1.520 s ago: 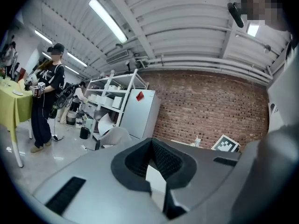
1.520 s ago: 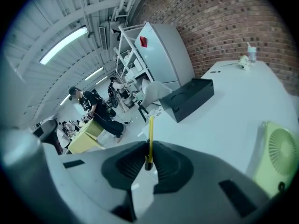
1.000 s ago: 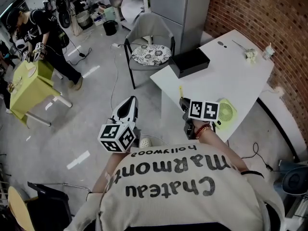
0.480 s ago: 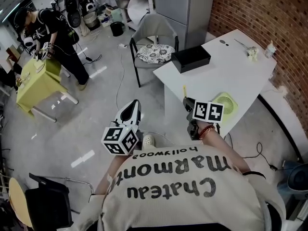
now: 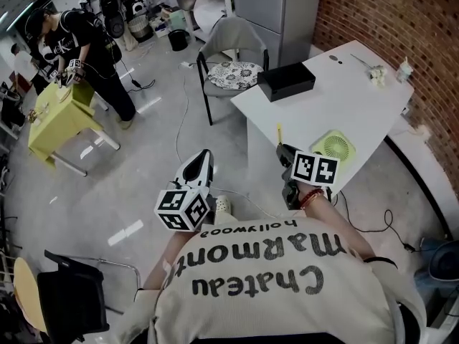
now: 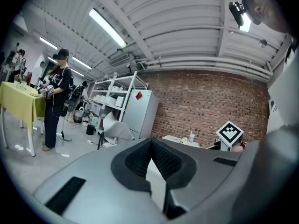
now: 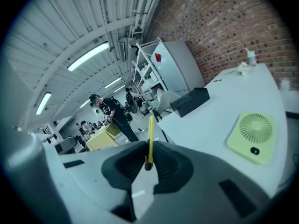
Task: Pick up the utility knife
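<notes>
Right claw (image 5: pixel 282 152) drew back, clamping utility knife (image 7: pixel 150 133).

"Chateau Marmont hollywood" on shirt (image 5: pixel 272 303) back

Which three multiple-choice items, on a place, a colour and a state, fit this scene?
1. The green fan lies: A on the floor; B on the white table; C on the chair.
2. The utility knife is: A yellow; B red; C blue.
3. The right gripper is: A open; B shut on the fan; C shut on the utility knife.
Key: 1 B, it lies flat near the table's edge; 2 A, its yellow body sticks out past the fingers; 3 C, both fingers pinch it.
</notes>
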Available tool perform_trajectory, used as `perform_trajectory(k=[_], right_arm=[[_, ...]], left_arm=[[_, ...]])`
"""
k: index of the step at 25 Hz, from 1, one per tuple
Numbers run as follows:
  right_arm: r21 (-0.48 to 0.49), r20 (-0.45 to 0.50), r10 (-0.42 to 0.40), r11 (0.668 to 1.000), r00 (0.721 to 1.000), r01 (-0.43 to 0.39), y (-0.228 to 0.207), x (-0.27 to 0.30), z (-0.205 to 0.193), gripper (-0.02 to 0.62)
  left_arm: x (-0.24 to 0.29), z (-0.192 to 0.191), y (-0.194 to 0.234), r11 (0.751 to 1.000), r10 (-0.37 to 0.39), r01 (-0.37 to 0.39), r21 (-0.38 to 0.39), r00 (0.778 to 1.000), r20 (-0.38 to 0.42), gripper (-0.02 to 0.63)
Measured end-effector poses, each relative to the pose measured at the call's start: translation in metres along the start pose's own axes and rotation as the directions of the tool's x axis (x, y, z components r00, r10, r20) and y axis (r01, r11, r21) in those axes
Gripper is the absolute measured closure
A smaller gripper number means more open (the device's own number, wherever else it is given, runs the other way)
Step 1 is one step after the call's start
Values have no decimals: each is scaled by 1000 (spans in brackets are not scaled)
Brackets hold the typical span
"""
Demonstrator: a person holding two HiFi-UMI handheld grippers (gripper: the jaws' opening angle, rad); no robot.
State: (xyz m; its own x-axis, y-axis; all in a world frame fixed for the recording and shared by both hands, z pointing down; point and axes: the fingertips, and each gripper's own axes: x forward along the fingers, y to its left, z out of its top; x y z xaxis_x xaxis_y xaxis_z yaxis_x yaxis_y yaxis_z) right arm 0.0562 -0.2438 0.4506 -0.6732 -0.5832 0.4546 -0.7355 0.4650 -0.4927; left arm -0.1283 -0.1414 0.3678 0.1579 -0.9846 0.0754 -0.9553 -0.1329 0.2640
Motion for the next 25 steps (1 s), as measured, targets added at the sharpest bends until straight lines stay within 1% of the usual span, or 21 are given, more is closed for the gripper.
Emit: perform_trajectory(k=[7, 12, 16, 20, 25], right_arm=[[-24, 21, 32, 999, 999, -32, 11, -12, 1, 543], [-109, 68, 57, 993, 996, -50, 24, -23, 3, 543], [-127, 95, 71, 990, 993, -58, 29, -25, 10, 541], [-148, 102, 74, 987, 992, -58, 31, -26, 10, 541], [-159, 89, 78, 985, 993, -63, 29, -25, 6, 541]], left_arm=[[-13, -4, -9, 1000, 10, -10, -5, 1000, -1, 604], [-22, -8, -13, 1000, 14, -14, 1, 1000, -12, 604], [-22, -8, -16, 1000, 16, -16, 3, 1000, -11, 604], [-23, -9, -15, 1000, 20, -20, 5, 1000, -10, 604], [-22, -16, -15, 1000, 25, -25, -8, 1000, -19, 604]])
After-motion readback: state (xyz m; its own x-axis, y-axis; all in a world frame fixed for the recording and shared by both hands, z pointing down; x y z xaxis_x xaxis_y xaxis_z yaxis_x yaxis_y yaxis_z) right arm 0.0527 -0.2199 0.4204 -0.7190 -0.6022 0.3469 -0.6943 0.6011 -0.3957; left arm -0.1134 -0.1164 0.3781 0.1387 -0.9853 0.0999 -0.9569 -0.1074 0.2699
